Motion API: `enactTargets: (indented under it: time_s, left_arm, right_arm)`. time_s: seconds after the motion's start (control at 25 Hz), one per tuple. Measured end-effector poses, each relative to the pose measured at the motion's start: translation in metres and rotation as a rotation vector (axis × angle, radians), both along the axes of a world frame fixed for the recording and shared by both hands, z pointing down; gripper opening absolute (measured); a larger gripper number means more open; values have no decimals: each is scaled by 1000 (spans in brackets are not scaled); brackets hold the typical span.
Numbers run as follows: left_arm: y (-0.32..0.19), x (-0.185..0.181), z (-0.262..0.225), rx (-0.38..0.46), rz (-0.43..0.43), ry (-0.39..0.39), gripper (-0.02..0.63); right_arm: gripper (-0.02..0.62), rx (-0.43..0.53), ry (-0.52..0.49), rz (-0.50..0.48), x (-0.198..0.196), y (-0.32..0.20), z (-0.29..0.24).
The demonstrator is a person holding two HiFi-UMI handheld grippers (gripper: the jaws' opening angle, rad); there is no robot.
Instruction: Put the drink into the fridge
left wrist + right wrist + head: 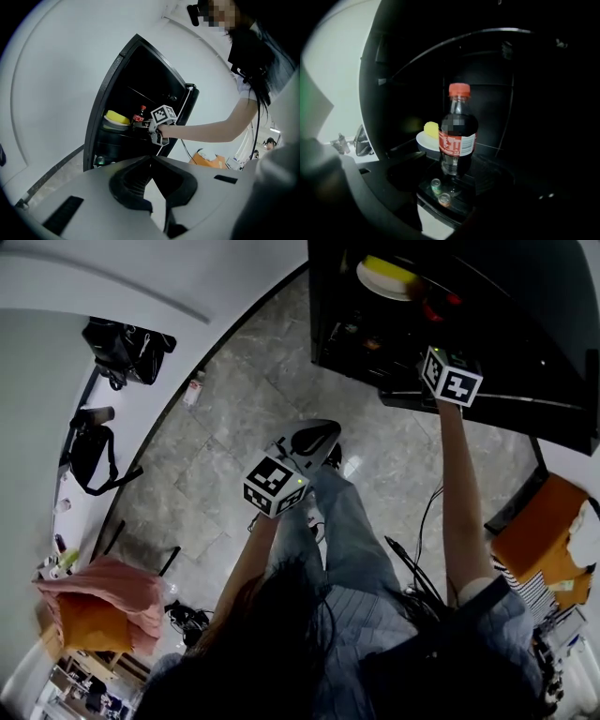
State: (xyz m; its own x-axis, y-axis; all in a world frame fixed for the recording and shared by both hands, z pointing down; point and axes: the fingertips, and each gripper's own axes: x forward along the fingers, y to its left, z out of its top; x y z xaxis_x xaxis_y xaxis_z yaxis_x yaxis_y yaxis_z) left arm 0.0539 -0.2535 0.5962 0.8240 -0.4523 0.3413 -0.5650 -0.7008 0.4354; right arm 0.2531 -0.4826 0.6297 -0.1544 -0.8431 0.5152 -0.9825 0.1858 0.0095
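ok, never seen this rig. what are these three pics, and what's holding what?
No robot here: a person holds a two-jaw gripper in each hand; the marker cube on each is part of it. The head view comes from a camera on the person's head, looking down at the floor, their legs and both grippers. The other two cameras ride on the grippers and look along the jaws. The left gripper hangs back, jaws together, empty; its view shows the right gripper reaching into the open black fridge. In the right gripper view a cola bottle with a red cap stands upright inside the fridge between the jaws, in front of a white plate carrying something yellow. It is too dark there to tell whether the jaws clamp the bottle.
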Motion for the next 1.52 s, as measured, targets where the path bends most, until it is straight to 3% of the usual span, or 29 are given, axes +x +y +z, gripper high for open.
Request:
enactTargets:
  time_s: [0.28, 0.84, 1.32, 1.52]
  left_arm:
    - [24, -28, -13, 7, -27, 18, 9]
    - [111, -96, -68, 77, -42, 30, 9]
    - [169, -157, -124, 162, -85, 50, 9]
    - [187, -178, -143, 178, -109, 84, 9]
  right_arm:
    - [310, 61, -59, -43, -33, 43, -37]
    - [307, 97, -248, -231, -169, 194, -116]
    - [308, 96, -369, -236, -240, 299, -170]
    - [307, 87, -365, -248, -256, 343, -183]
